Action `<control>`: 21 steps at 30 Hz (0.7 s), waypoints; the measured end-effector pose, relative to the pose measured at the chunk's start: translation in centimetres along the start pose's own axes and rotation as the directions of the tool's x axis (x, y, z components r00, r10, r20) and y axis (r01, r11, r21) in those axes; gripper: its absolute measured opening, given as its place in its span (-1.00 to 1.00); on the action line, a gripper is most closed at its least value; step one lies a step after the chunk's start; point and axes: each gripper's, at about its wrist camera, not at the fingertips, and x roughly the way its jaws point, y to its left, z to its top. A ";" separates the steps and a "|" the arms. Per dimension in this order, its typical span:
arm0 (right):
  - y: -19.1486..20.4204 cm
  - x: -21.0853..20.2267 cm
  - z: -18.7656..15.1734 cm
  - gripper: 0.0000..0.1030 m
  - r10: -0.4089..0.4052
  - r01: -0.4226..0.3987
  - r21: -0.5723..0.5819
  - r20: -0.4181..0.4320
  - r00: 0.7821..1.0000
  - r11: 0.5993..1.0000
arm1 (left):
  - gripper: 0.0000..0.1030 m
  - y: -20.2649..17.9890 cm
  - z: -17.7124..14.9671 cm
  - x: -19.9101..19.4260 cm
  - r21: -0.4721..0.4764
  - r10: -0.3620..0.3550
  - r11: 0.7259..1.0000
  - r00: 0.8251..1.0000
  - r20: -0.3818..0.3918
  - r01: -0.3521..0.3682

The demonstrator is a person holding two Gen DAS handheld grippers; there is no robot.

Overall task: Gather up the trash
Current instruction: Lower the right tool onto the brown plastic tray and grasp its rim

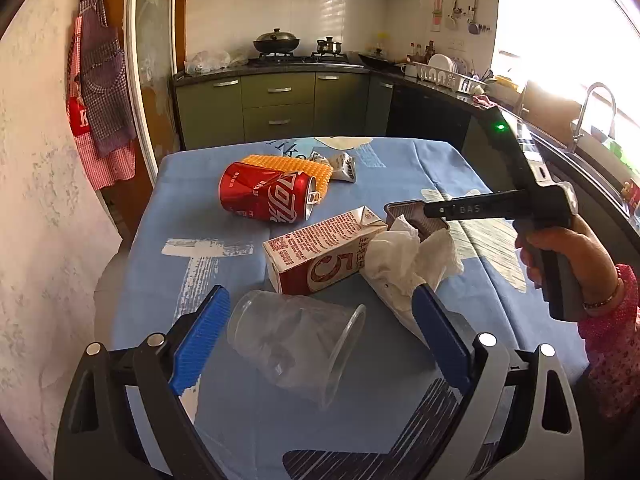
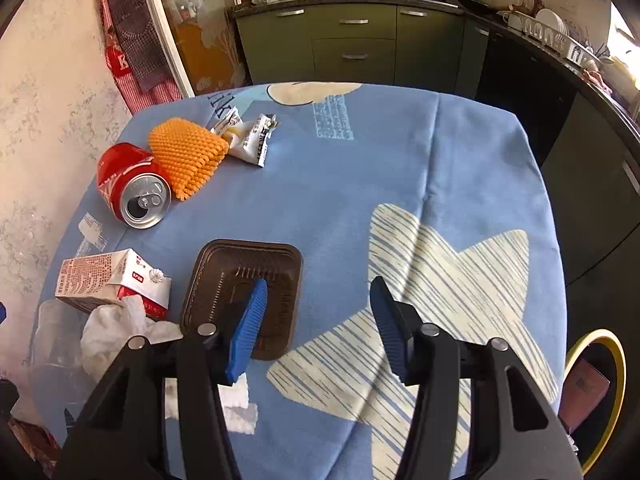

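A clear plastic cup [image 1: 298,344] lies on its side between the open fingers of my left gripper [image 1: 320,304]. Behind it lie a red-and-white milk carton [image 1: 320,254], a crumpled white tissue [image 1: 408,258], a dented red cola can [image 1: 266,196], an orange foam net [image 1: 296,168] and a torn white wrapper [image 1: 344,166]. My right gripper [image 2: 318,292] is open above the table, its left finger over a brown plastic tray [image 2: 244,280]. The can [image 2: 134,186], net [image 2: 186,156], wrapper [image 2: 252,136], carton [image 2: 108,280] and tissue [image 2: 116,328] also show in the right wrist view.
The trash lies on a table with a blue patterned cloth [image 2: 400,168]. A yellow-rimmed bin [image 2: 596,392] stands on the floor at the right. A marbled wall [image 1: 44,200] runs along the left. Green kitchen cabinets [image 1: 276,106] stand behind the table.
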 end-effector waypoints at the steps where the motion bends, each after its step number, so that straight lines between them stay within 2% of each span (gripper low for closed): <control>1: 0.1 0.5 0.1 0.00 -0.014 0.014 -0.003 -0.007 1.000 1.000 | 0.77 0.0 -0.1 0.1 -0.001 -0.006 1.000 1.000 -0.001 0.006; 5: 0.6 1.4 0.3 -0.03 -0.042 0.041 -0.007 -0.015 0.999 0.999 | 0.77 0.0 -0.3 0.1 0.000 -0.017 1.000 1.000 -0.006 0.017; 11: 0.6 2.4 0.5 -0.23 -0.048 0.048 -0.004 -0.027 0.998 0.999 | 0.77 -0.3 -0.4 0.2 0.001 -0.020 1.000 1.000 -0.011 0.020; 13: 0.6 2.4 0.6 -0.36 -0.043 0.043 -0.003 -0.026 0.999 0.999 | 0.77 -0.4 -0.4 0.2 0.002 -0.022 1.000 1.000 -0.012 0.022; 15: 0.6 2.3 0.6 -0.79 -0.043 0.043 0.001 -0.019 0.999 0.999 | 0.77 -0.5 -0.4 0.3 0.003 -0.022 1.000 1.000 -0.013 0.022; 17: 0.5 2.1 0.6 -0.88 -0.045 0.045 0.003 -0.011 0.999 0.999 | 0.77 -0.6 -0.4 0.3 0.006 -0.025 1.000 1.000 -0.015 0.025; 21: -0.1 1.3 0.6 -0.90 -0.043 0.042 0.017 0.011 0.999 0.999 | 0.77 -0.9 -0.5 0.4 0.013 -0.027 1.000 0.999 -0.018 0.027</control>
